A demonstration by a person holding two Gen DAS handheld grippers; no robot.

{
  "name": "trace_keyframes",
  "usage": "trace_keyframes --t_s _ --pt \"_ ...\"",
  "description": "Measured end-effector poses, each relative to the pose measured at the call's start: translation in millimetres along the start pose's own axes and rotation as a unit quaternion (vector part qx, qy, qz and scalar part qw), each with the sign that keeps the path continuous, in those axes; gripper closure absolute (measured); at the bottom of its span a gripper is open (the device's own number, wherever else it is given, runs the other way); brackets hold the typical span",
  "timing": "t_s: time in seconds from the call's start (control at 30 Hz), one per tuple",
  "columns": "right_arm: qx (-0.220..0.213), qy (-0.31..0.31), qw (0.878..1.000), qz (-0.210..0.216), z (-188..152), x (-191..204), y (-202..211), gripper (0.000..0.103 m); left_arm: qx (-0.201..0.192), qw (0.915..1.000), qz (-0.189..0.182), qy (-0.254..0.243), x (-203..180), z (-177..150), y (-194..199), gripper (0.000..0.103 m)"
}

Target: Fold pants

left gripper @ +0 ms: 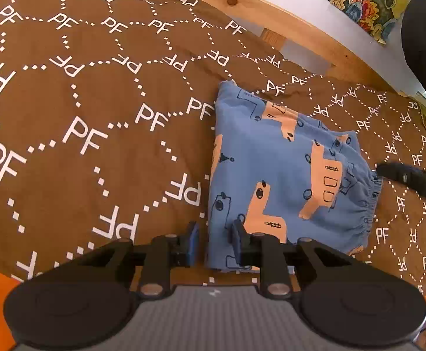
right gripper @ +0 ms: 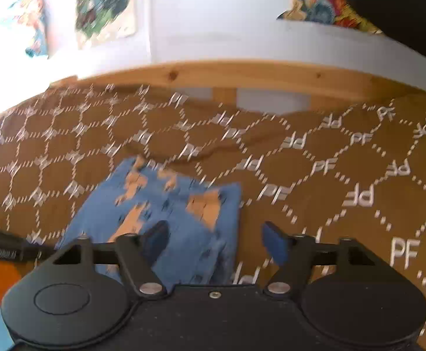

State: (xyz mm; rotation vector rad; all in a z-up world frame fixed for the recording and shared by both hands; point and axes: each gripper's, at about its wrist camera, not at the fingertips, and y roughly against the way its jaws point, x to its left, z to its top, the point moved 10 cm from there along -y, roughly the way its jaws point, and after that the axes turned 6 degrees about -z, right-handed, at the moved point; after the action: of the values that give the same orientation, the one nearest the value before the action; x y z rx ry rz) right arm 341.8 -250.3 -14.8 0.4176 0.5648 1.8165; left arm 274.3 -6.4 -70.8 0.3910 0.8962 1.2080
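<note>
Left wrist view: I see the pants [left gripper: 283, 172], blue with orange print, folded into a compact stack on the brown bedspread [left gripper: 81, 102] at about three o'clock of centre; my left gripper [left gripper: 214, 244] has its jaws narrowly parted astride the stack's near left corner, pads not pressing it, and the right gripper's finger [left gripper: 411, 178] pokes in at three o'clock by the elastic waistband. Right wrist view, blurred: my right gripper [right gripper: 216, 241] stands wide and empty above the pants [right gripper: 166, 213], which lie at seven o'clock of centre, a wooden bed rail [right gripper: 242, 76] at twelve.
</note>
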Motion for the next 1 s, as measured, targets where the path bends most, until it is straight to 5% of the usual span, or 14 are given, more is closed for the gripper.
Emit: trace_keyframes --t_s 0.27,0.53,0.67,1.0 --pt "0.040 0.016 0.994 -0.099 -22.7 -18.4 -22.5 0.012 0.006 0.9999 0.015 -0.001 3.0 -1.8 0.5 0.051" --pt "-0.016 -0.013 0.997 -0.078 -16.4 -7.6 19.8 0.001 -0.004 0.9997 0.023 -0.007 -2.4 -4.4 23.7 0.009" --pt "-0.042 -0.028 0.997 -0.064 -17.1 4.7 44.8 0.001 -0.027 0.9988 0.037 -0.014 -8.8 -2.5 46.0 0.000" --pt "-0.092 -0.048 0.993 -0.052 -43.9 49.0 120.4 0.001 -0.106 0.9850 0.085 -0.106 -40.9 -27.1 109.3 0.000"
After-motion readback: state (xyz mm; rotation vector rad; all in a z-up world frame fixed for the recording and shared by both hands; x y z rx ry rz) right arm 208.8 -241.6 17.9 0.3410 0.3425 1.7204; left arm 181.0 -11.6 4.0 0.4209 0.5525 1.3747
